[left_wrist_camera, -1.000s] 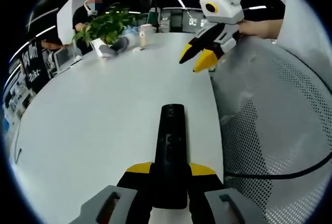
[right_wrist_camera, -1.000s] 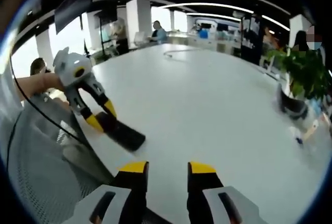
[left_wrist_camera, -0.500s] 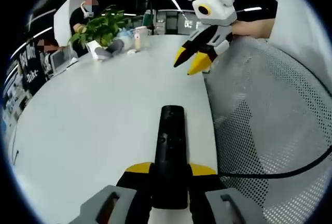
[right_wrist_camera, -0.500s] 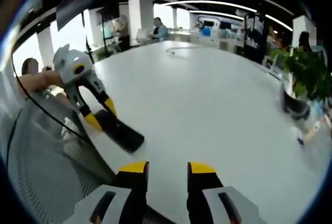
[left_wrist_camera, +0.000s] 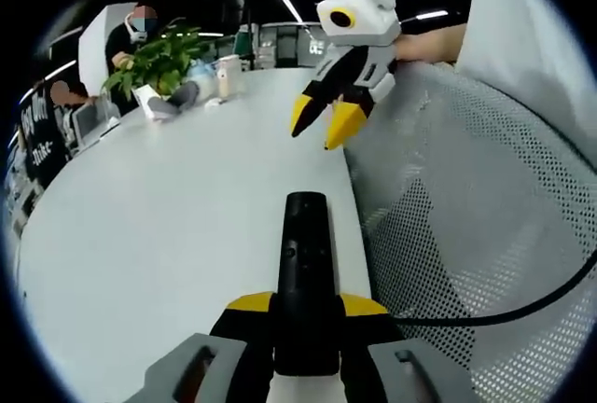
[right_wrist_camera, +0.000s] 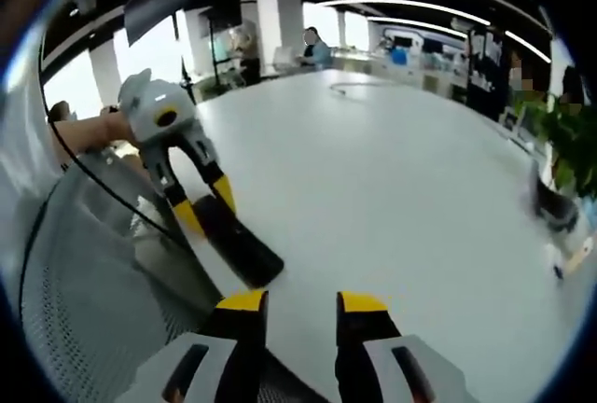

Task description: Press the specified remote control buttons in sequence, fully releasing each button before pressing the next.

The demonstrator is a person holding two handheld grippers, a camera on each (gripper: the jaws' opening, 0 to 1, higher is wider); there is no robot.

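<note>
Remote control: black and slim, lying lengthwise between the yellow-tipped jaws of the left gripper, its far end pointing straight ahead over the white table; small buttons show on its top face.
Remote control, right gripper view: ahead and to the left of the right gripper, its near end resting on the table by the edge, its far end between the left gripper's tips.
Left gripper: clamped on the remote control, jaws pressed against both its sides.
Left gripper, right gripper view: held by a hand at upper left, tips angled down onto the remote.
Right gripper: jaws parted with bare table between them, grasping nothing.
Right gripper, left gripper view: ahead and slightly right, raised above the table, yellow tips pointing down and apart, well apart from the remote.
Mesh chair back: white, perforated, just right of the left gripper; a black cable crosses it.
Plant pot: far ahead to the left, holding a leafy green plant.
Cup: just beside the plant; contents cannot be told.
</note>
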